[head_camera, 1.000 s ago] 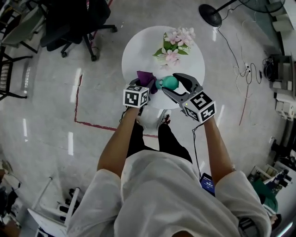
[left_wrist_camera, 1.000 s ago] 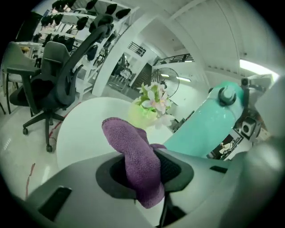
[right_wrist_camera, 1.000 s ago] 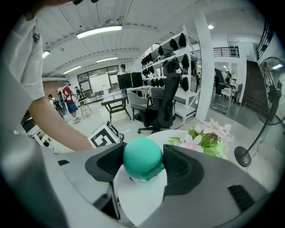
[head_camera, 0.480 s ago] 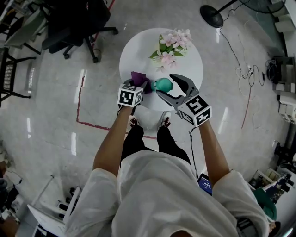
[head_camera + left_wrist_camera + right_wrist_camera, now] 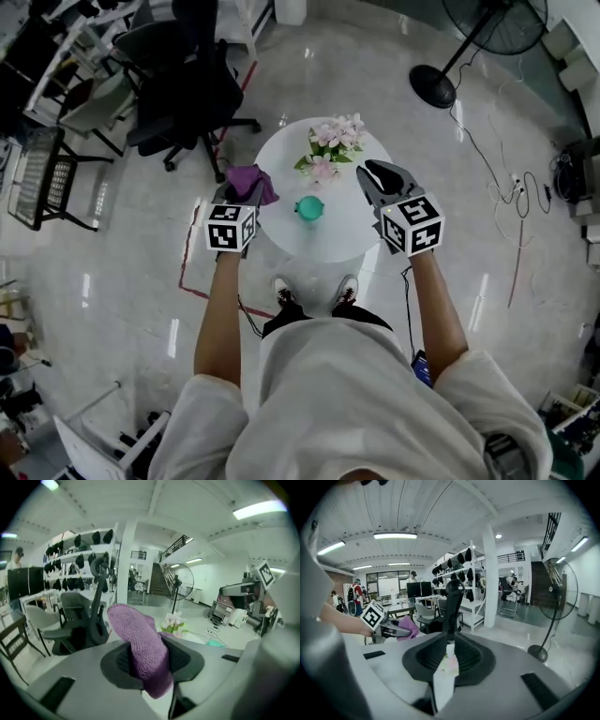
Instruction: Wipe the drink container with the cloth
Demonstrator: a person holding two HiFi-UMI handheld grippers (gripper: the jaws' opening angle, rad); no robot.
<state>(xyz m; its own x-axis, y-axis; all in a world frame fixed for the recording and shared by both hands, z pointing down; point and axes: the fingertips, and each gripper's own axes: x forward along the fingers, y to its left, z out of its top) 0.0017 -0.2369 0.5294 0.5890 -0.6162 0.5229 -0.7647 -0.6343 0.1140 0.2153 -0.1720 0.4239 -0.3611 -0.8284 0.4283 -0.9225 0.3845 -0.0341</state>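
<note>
L gripper (image 5: 242,194) clamps cloth (image 5: 247,178), now off drink container (image 5: 309,208), at its 9 | R gripper (image 5: 375,172) closing, empty, backed off to 3 | container alone on bench (image 5: 328,246)

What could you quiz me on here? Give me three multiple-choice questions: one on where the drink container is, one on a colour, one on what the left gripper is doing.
1. Where does the drink container stand?
A on the floor; B on the round white table; C on the office chair.
2. What colour is the cloth?
A purple; B yellow; C white.
3. The jaws of the left gripper are:
A wide apart and empty; B shut on the container; C shut on the cloth.

Answers: 1 B, it sits on the tabletop near the flowers. 2 A, it shows purple in the left gripper view. 3 C, the pads pinch the cloth between them.
</note>
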